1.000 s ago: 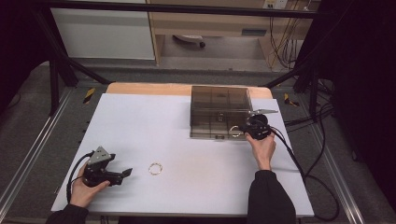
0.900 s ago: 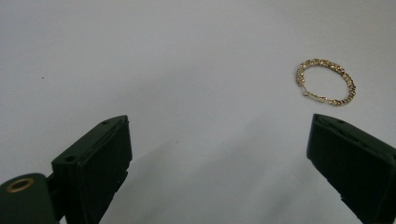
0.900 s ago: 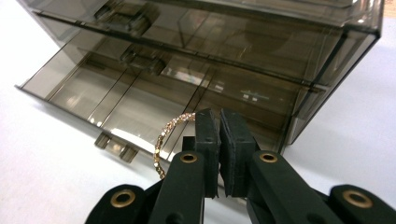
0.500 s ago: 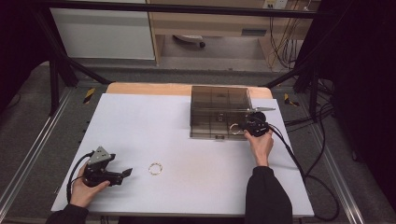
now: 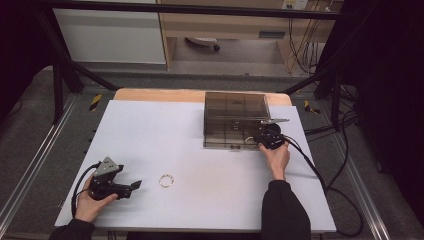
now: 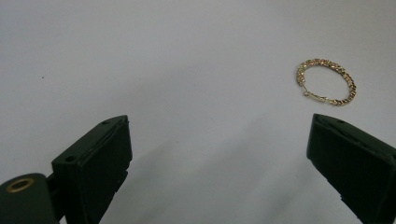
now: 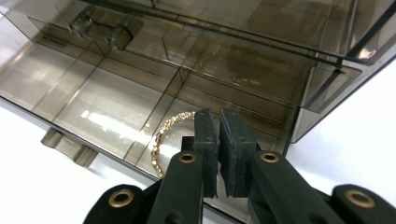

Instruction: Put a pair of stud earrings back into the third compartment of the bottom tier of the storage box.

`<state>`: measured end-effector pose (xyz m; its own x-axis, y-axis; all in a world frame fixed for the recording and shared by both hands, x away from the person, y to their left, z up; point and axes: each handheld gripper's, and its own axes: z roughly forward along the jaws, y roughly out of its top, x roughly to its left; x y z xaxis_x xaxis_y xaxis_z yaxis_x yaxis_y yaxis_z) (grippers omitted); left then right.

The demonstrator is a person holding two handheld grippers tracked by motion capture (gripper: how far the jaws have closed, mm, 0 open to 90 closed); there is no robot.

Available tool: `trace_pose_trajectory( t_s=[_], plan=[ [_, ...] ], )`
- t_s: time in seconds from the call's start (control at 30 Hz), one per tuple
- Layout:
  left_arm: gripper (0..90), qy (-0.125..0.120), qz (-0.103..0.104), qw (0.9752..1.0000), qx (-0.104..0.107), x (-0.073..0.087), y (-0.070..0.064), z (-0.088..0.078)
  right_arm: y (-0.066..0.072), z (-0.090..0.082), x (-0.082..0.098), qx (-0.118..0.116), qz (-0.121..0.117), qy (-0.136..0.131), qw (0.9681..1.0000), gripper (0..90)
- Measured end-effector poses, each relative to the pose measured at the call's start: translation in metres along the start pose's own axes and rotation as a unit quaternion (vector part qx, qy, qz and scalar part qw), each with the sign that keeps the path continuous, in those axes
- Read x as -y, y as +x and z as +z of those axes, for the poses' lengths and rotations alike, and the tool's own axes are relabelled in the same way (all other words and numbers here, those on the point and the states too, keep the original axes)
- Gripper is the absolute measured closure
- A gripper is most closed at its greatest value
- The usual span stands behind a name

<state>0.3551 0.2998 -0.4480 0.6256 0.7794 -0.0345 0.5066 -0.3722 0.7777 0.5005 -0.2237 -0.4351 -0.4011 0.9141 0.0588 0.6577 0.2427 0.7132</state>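
Observation:
A smoky clear compartment box [image 5: 235,107] stands at the back right of the white table [image 5: 200,135], its lid raised. My right gripper [image 5: 261,142] reaches into the box's front right compartment [image 7: 116,107]. Its jaws have just been opening; a thin gap [image 7: 219,119] shows between the pads with nothing in it. A gold hoop earring [image 7: 161,135] lies in that compartment just under and left of the jaws. A second gold hoop earring [image 5: 161,181] [image 6: 351,86] lies on the table. My left gripper [image 5: 136,186] [image 6: 218,123] rests wide open, short of it.
The table's wooden back edge [image 5: 160,95] shows behind the white sheet. Cables [image 5: 320,175] trail from the right gripper off the table's right side. Dark frame legs and a shelf stand beyond the table.
The right gripper's jaws have parted slightly over the box compartment. Both hands stay where they were, and the earring on the table has not moved.

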Motion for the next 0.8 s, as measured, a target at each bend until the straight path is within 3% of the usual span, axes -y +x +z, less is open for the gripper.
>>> trace_pose_trajectory(
  t_s=[0.1, 0.27, 0.6, 0.7, 0.77, 0.8],
  plan=[
    [6.5, -0.001, 0.000, 1.0000, 0.000, 0.000, 0.000, 0.000, 0.000, -0.001, 0.000, -0.001, -0.007, -0.003, 1.0000, 79.6],
    [6.5, -0.001, -0.001, 1.0000, 0.000, 0.000, 0.001, 0.000, 0.002, -0.018, 0.000, -0.016, -0.012, -0.032, 0.9993, 66.6],
    [6.5, -0.003, -0.002, 1.0000, -0.001, 0.000, 0.000, 0.000, 0.011, -0.050, 0.011, -0.056, -0.015, -0.063, 0.9963, 30.5],
    [6.5, -0.002, -0.001, 1.0000, -0.001, 0.000, 0.000, 0.000, 0.015, -0.054, 0.014, -0.065, -0.018, -0.059, 0.9960, 25.2],
    [6.5, -0.001, -0.001, 1.0000, -0.001, 0.000, 0.001, 0.000, 0.023, -0.058, 0.016, -0.063, -0.043, -0.057, 0.9954, 17.7],
    [6.5, -0.002, -0.002, 1.0000, -0.001, 0.000, 0.001, 0.000, 0.027, -0.059, 0.016, -0.067, -0.044, -0.059, 0.9950, 15.5]
  ],
)
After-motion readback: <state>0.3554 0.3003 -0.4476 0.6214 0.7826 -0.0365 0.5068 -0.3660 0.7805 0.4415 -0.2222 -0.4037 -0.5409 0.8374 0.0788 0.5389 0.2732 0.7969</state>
